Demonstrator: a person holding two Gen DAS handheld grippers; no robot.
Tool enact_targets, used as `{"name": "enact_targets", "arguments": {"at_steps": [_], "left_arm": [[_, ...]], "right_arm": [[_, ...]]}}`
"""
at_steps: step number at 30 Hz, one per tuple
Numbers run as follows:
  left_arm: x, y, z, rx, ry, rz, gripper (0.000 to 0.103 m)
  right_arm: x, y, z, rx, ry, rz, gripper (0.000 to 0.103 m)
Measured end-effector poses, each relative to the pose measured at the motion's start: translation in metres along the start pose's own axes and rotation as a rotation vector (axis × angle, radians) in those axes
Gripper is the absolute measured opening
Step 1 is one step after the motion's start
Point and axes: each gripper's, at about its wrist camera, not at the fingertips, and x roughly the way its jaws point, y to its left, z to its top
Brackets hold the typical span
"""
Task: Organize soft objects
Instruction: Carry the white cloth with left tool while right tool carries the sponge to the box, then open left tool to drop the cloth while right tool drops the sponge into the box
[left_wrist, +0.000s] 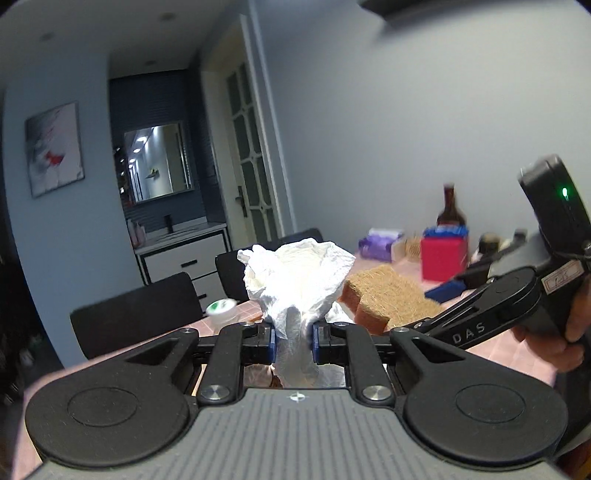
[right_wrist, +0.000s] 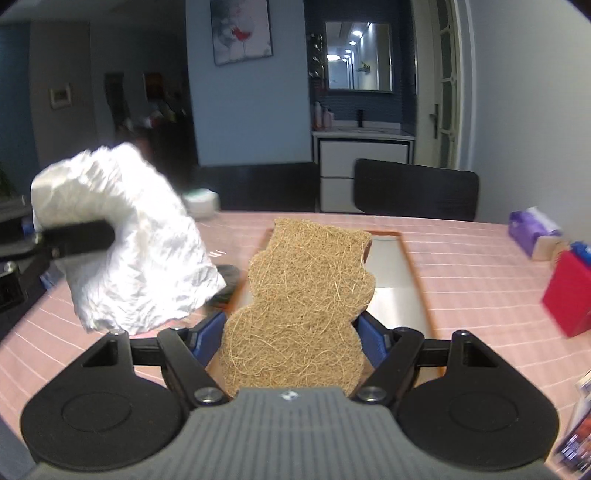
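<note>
Both soft items off the counter (right_wrist: 461, 258), each in its own claw. Left claw (left_wrist: 293, 341) pinched nearly shut on the neck of a crumpled white tissue wad (left_wrist: 295, 280); wad blooms above and ahead of the pads, bulk well beyond the tips. Right claw (right_wrist: 291, 332) clamped at a wide setting on a fibrous brown scrub sponge (right_wrist: 303, 302), orange backing seen from the left view; sponge long axis running straight out along the fingers, far end over the tray (right_wrist: 413, 273). Key relation: tray lying directly ahead of and below the right claw, on the sponge's own axis; tissue wad off to the left of the tray, near its left edge, at similar height. Right hand judged nearer the drop spot. Right claw angled down toward the tray; left claw closer to level, aimed across the counter. Right hand (left_wrist: 561, 332) wrapped on its handle, visible at right of the left view. Likely next: lower and release over the tray, if that is the destination; not confirmed.
</note>
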Motion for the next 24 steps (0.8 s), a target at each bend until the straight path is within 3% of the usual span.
{"name": "enact_targets", "arguments": {"at_steps": [5,10,19,24], "left_arm": [[0.066,-0.028,0.006,0.123,0.096,0.049,0.019],[0.125,-0.042,0.002,0.178,0.198,0.09,0.019],[0.186,-0.037,-0.024,0.205,0.359,0.125,0.019],[0.201,-0.034,-0.035,0.206,0.423,0.112,0.019]], "right_arm": [[0.047,-0.02,-0.001,-0.129,0.073,-0.072,0.074],[0.084,-0.032,-0.001,-0.264,0.125,-0.101,0.074],[0.136,-0.058,0.001,-0.347,0.162,-0.079,0.074],[0.163,-0.064,0.003,-0.366,0.208,-0.076,0.074]]}}
